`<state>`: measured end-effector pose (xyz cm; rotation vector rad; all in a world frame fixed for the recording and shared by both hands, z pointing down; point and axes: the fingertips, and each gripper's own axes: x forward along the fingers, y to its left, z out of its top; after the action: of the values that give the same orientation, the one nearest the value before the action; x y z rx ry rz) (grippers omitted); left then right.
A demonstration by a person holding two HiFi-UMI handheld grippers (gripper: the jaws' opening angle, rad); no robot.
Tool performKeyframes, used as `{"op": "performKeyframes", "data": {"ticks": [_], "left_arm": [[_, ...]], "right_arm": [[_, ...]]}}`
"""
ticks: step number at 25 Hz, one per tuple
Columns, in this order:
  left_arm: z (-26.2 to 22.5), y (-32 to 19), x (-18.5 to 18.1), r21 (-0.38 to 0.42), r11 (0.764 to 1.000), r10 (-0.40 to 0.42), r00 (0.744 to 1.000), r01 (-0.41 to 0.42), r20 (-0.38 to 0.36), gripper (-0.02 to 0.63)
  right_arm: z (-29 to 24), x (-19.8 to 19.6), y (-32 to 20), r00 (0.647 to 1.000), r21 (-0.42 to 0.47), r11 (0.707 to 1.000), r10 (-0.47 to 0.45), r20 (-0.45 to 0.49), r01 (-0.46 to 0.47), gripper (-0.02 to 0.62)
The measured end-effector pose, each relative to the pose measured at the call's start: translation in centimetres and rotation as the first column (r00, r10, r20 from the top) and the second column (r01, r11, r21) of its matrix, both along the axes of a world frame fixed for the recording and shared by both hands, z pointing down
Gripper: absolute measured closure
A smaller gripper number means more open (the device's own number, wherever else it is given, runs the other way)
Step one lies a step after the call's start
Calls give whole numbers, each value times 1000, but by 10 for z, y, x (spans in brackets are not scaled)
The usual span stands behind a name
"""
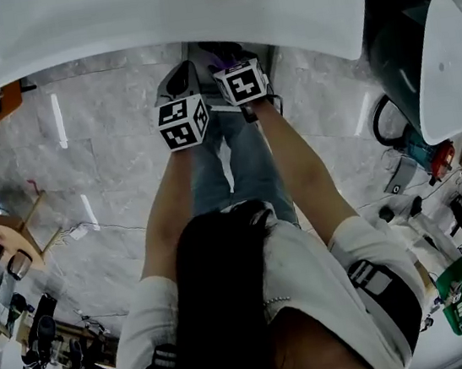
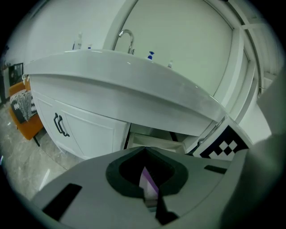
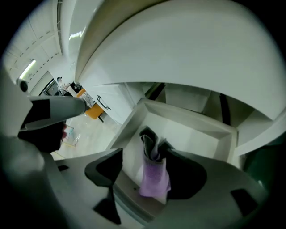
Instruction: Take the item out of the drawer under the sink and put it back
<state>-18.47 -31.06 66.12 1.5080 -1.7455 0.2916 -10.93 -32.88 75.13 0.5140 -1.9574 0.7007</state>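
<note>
The purple pouch [image 3: 154, 176] hangs at six o'clock over the open drawer [image 3: 192, 123], between the spread tongs of the right gripper [image 3: 145, 156]. The left gripper [image 2: 144, 150] pinches a purple sliver, seemingly the pouch's edge. It is likely light and limp, so grasp its dark gathered top.

The left arm [image 1: 168, 222] and right arm [image 1: 303, 178] reach forward and down. The left gripper [image 2: 145, 150] has its jaw tips together. The right gripper [image 3: 145, 156], just beside it, has its 2 jaws wide apart.
</note>
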Motion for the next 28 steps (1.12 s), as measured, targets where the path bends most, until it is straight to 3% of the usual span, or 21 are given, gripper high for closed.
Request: {"op": "performKeyframes", "data": {"ticks": [8, 20, 23, 28], "left_arm": [[11, 5, -13, -15, 999, -37, 999, 37, 6, 603], [24, 1, -11, -38, 998, -46, 999, 46, -6, 602], [25, 2, -13, -42, 998, -48, 999, 48, -5, 603], [29, 3, -12, -57, 998, -41, 999, 42, 3, 603]], "right_arm": [[38, 7, 4, 993, -36, 996, -81, -91, 78, 298], [65, 6, 3, 982, -48, 994, -104, -158, 98, 307], [69, 11, -1, 975, -11, 995, -98, -201, 98, 422], [72, 17, -6, 967, 17, 992, -116, -228, 123, 482]]}}
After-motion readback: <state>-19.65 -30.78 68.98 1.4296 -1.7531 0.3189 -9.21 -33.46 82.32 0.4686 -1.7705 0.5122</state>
